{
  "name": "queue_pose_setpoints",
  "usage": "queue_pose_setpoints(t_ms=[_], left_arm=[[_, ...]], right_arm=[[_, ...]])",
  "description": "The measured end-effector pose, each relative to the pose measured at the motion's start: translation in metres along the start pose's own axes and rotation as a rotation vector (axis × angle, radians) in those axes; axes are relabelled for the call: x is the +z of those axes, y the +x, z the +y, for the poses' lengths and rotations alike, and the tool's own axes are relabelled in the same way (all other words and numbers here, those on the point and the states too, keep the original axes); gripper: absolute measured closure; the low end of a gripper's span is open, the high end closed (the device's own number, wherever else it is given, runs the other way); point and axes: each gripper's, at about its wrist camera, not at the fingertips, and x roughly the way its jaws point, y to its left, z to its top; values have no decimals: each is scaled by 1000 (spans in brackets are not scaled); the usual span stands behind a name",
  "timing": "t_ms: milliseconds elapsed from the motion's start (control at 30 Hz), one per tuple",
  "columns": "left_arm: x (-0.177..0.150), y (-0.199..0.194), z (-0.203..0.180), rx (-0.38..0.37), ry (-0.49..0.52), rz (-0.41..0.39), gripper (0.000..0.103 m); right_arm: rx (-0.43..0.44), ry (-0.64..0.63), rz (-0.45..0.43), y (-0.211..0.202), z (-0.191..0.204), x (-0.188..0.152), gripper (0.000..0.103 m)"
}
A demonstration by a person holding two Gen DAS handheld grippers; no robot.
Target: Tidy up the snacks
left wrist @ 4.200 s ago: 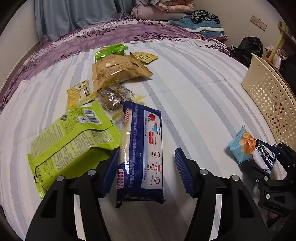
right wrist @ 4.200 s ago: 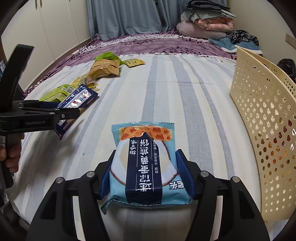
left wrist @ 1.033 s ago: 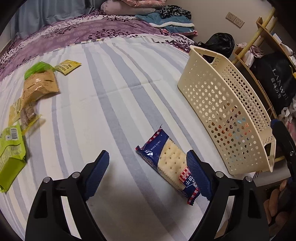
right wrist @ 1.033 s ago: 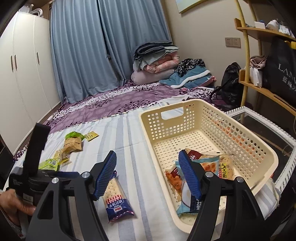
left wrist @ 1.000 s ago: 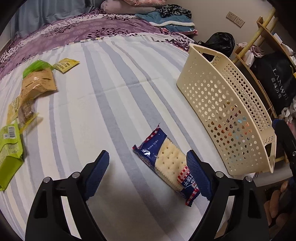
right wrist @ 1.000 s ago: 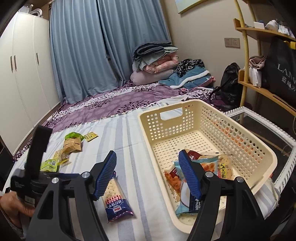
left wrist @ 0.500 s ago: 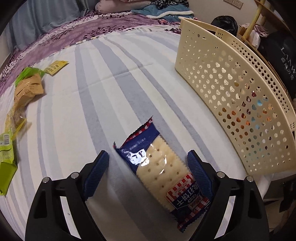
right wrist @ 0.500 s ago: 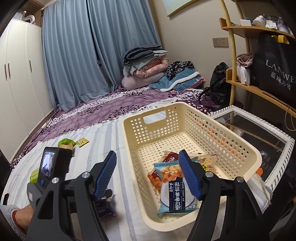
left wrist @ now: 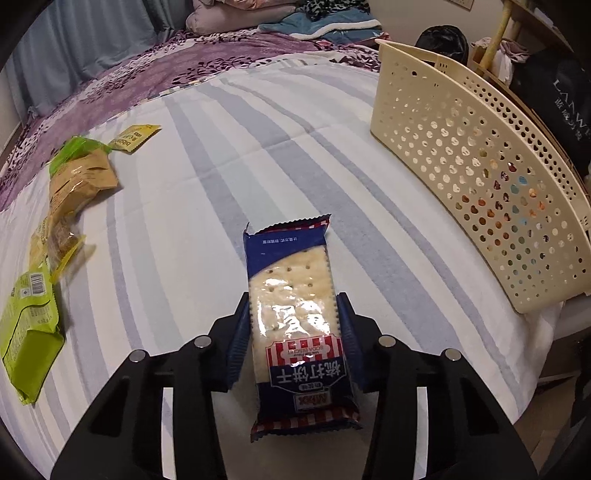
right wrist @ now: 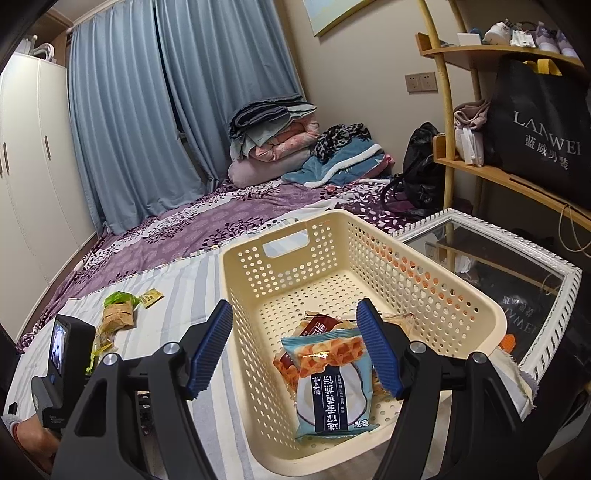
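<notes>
- Curtains (right wrist: pixel 177 103): blue-grey, drawn shut, covering the far wall from ceiling to bed level.
- Wardrobe (right wrist: pixel 26 166): white, tall doors with slim vertical handles, along the left wall.
- Wall (right wrist: pixel 369 85): cream; a double socket plate (right wrist: pixel 420 82) near the shelf post; lower corner of a framed picture (right wrist: pixel 332 14) above.
- Bed cover (right wrist: pixel 207 229): purple with a dark leaf print, at the far end; striped sheet (left wrist: pixel 229 155), white and grey-blue, over the near part.
- Folded bedding (right wrist: pixel 273 140): stacked grey, pink and blue, against the curtains.
- Shelf unit (right wrist: pixel 476 110): curved yellow wood; holds a black shopping bag (right wrist: pixel 535 125) and shoes on top.
- Mirror (right wrist: pixel 491 266): white-framed, lying beside the bed.
- Black bag (right wrist: pixel 421 173): on the floor in the corner.
</notes>
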Motion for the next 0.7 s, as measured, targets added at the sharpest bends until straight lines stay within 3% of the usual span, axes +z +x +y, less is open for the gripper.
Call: queue_pose_setpoints(t_ms=[400,700], left_arm=[[31,-54,-19,-37,48,-148,57],[83,-87,-79,-125,153,-257,57]], right_arm=[[-43,36,-22,-1,-15,4,33],[-92,83,-22,-3,-38,3,33]])
